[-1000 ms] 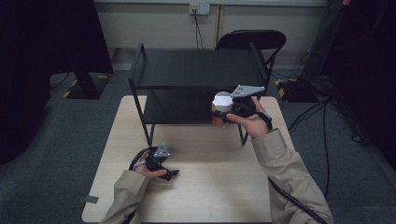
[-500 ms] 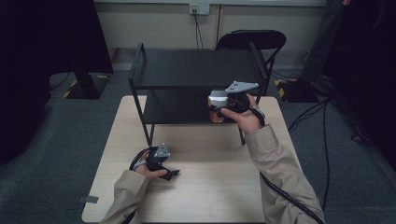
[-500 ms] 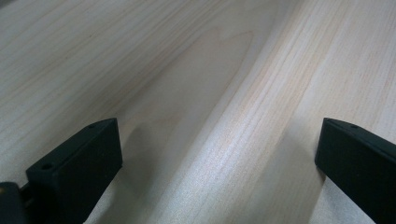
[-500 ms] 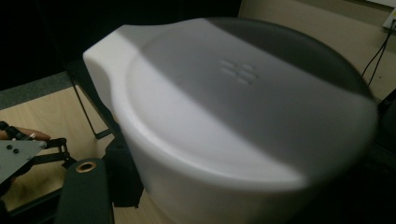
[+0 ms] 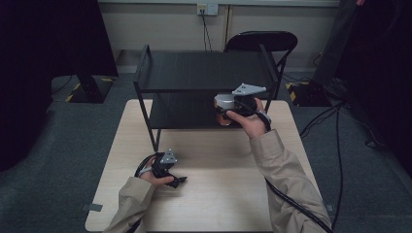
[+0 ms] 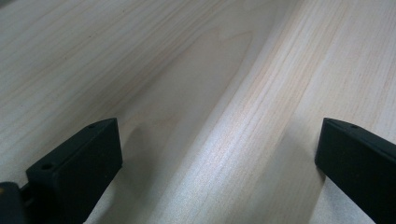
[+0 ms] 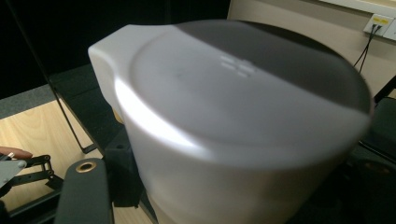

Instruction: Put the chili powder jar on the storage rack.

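Note:
A paper cup with a white lid hangs in the air at the front right of the black two-tier shelf, level with its lower tier. My right gripper is shut on the cup. In the right gripper view the lid looms close and blurred, with one black finger beside it. My left gripper rests on the wooden table at the front left. In the left gripper view its fingers stand wide apart, with bare wood between them.
The shelf stands on the back half of the table, and both of its tiers look bare. A black chair sits behind it. Cables trail from both grippers, and a wall socket is at the back.
The right hand has shifted slightly left with the cup, closer to the shelf's lower tier. The left hand has stayed where it was.

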{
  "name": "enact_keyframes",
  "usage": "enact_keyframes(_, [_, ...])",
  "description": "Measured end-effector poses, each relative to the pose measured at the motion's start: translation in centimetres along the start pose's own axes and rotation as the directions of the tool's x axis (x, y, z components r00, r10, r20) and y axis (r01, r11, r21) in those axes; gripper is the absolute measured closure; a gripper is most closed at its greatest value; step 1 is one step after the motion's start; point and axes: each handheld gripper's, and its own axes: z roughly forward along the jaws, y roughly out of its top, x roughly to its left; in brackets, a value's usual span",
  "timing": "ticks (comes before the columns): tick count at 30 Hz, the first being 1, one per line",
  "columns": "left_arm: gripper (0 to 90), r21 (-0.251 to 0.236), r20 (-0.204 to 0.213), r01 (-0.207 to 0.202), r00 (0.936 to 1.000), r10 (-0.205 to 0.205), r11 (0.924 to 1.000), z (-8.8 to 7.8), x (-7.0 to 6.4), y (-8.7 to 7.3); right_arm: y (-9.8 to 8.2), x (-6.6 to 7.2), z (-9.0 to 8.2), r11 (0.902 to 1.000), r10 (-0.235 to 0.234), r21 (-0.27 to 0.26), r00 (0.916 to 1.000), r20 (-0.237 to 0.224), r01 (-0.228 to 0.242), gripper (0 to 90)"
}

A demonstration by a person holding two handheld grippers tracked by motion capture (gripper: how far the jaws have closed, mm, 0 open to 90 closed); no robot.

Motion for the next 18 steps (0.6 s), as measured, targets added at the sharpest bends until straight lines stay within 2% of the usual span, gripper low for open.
enact_keyframes(7, [0.0, 0.000, 0.000, 0.000, 1.0000, 0.000, 1.0000, 0.00, -0.01, 0.00, -0.20, 0.42, 0.14, 1.0000, -0.005, -0.009, 0.9998, 0.019, 0.005, 30.2])
enact_keyframes(18, [0.0, -0.001, 0.000, 0.000, 1.0000, 0.000, 1.0000, 0.00, 0.00, -0.03, -0.61, 1.01, 0.38, 0.9988, -0.040, -0.026, 0.9972, 0.063, 0.042, 26.9])
